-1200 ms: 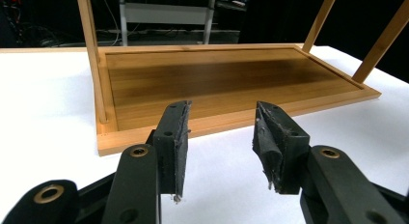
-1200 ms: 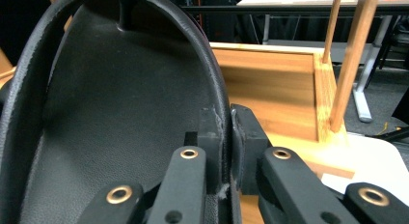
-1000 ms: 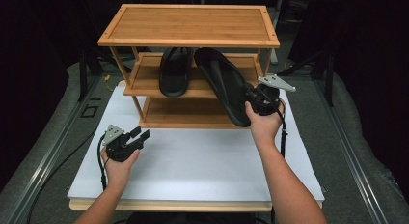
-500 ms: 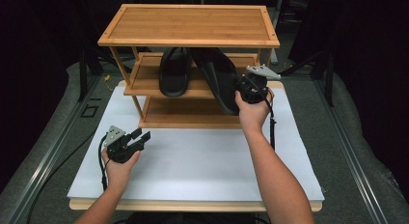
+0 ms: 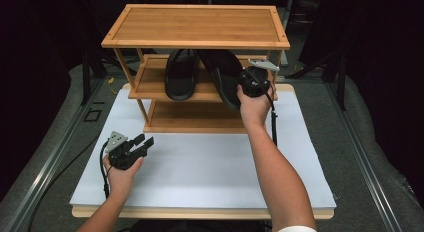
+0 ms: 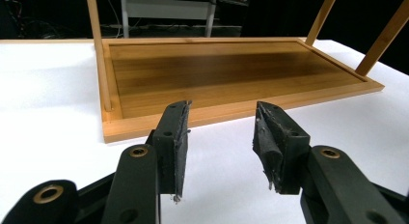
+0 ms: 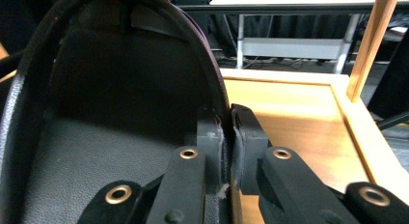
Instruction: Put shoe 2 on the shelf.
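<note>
- Right gripper (image 5: 244, 85) is up at the middle shelf (image 5: 150, 87) of the wooden rack (image 5: 195, 24); in the right gripper view I see its jaws pinched tight on the rim of a black slipper (image 7: 96, 137).
- From the high view, that slipper (image 5: 225, 77) lies slanted on the middle shelf, its near end sticking out past the shelf's front edge where my gripper grips it.
- Second black slipper (image 5: 180, 74) sits to its left on the same shelf, pointing straight back, apart from the held one at the near end.
- Left gripper (image 5: 142, 143) is low over the white tabletop (image 5: 210, 167), well apart from the slippers, in front of the rack's left side.
- Its own view shows the jaws spread wide with nothing between them, aimed at the bare bottom shelf (image 6: 231, 69).
</note>
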`<control>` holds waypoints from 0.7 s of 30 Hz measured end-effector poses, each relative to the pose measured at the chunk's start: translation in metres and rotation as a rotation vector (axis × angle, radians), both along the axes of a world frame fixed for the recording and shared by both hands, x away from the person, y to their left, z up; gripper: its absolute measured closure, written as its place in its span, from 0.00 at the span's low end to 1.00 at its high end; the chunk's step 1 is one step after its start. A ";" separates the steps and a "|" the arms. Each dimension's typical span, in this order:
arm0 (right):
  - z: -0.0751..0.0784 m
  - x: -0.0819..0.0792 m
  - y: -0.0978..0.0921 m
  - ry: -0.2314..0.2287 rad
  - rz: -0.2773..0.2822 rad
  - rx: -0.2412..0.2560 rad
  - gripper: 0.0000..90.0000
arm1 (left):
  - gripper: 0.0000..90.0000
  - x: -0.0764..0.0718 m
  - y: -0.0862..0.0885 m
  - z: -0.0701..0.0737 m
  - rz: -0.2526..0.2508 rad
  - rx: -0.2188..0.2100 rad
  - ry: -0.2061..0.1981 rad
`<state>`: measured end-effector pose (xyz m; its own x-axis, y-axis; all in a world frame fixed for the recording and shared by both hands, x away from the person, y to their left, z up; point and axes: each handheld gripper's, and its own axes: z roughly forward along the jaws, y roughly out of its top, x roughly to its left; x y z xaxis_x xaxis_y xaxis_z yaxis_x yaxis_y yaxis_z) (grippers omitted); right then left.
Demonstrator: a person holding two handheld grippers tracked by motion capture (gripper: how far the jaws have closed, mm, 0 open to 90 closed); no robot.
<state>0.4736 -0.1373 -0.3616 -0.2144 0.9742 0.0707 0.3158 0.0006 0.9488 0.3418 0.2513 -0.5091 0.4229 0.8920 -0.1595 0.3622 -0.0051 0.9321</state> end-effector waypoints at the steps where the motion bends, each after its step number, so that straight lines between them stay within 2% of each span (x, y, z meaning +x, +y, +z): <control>1: 0.000 0.003 0.001 0.006 -0.018 0.000 0.93 | 0.62 0.000 0.001 0.000 0.006 -0.008 -0.004; 14: -0.005 0.020 0.007 0.029 -0.100 -0.010 0.92 | 0.62 0.002 0.001 -0.001 0.002 0.001 0.004; 17: -0.006 0.024 0.008 0.053 -0.119 -0.005 0.89 | 0.62 0.002 0.003 -0.001 0.003 0.004 0.000; 19: -0.008 0.025 0.008 0.079 -0.116 0.000 0.83 | 0.62 0.003 0.003 -0.001 0.002 0.005 0.001; 20: -0.008 0.025 0.006 0.080 -0.068 0.039 0.82 | 0.62 0.003 0.003 -0.001 0.002 0.005 0.001; 21: -0.008 0.024 0.005 0.083 -0.067 0.049 0.76 | 0.62 0.003 0.002 -0.001 0.002 0.006 0.001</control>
